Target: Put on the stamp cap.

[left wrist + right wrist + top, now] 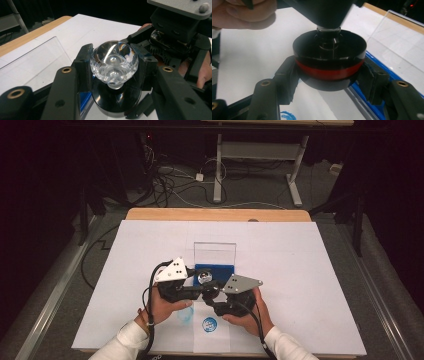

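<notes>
Holding: I have the knob (114, 63) pinched in my left gripper (113, 67) fingers.
Base (329, 66): clamped in my right gripper (329, 75).
Place: above the tabletop (300, 270), near the blue tray (222, 270).

The high view looks forward and down over the whole white table (300, 270). Each gripper view sits right up close between its own jaws, and both catch the same black round base (115, 100) by the clear panel (397, 32)
</notes>
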`<state>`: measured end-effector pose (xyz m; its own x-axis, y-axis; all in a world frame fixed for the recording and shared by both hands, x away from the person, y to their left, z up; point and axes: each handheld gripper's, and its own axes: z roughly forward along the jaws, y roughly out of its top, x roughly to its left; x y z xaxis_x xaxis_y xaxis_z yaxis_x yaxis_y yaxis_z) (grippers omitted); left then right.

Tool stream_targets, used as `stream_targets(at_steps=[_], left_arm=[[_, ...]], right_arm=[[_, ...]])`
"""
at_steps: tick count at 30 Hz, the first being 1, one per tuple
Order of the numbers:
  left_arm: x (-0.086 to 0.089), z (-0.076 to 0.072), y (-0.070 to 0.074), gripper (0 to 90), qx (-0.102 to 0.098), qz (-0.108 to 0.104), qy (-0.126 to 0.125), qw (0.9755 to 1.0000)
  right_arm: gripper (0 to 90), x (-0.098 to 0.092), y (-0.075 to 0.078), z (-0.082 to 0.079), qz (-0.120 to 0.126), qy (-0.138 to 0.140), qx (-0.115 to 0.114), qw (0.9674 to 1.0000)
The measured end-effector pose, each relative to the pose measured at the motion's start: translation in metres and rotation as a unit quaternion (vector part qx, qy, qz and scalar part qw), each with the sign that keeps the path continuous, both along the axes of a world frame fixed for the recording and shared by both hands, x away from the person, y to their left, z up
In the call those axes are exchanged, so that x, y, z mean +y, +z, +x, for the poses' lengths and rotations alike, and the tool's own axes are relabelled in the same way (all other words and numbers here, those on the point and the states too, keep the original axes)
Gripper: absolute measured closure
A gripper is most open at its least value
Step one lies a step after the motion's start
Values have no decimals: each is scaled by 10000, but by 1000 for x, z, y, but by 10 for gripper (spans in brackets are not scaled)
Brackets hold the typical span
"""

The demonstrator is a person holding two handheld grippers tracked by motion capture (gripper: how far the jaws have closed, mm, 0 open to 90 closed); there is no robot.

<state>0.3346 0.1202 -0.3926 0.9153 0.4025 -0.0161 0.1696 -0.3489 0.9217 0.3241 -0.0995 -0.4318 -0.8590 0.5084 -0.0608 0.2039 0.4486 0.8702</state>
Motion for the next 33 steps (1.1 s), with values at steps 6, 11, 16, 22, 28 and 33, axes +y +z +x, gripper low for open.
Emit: stream_targets(at_steps=[6,11,16,22,28,33], left_arm=[[-4,-1,-1,542,-29,130,-66,9999],[-3,1,-2,543,97,171,-87,9998],[-1,5,-5,543,312,78,-126,9994],[3,8,-8,543,529,-169,-207,9982],[2,6,-5,543,462,-144,-160,9987],[-4,-1,-1,543,201,162,-92,9996]], right_arm=[[389,2,0,-3,-118,46,-24,9999],[390,1,-1,-3,-207,27,-18,9998],[390,1,-1,-3,-277,17,-3,9996],[391,2,1,-6,-333,30,-117,9994],[389,0,2,-6,-309,92,-169,9993],[385,0,0,-7,-302,71,-259,9992]])
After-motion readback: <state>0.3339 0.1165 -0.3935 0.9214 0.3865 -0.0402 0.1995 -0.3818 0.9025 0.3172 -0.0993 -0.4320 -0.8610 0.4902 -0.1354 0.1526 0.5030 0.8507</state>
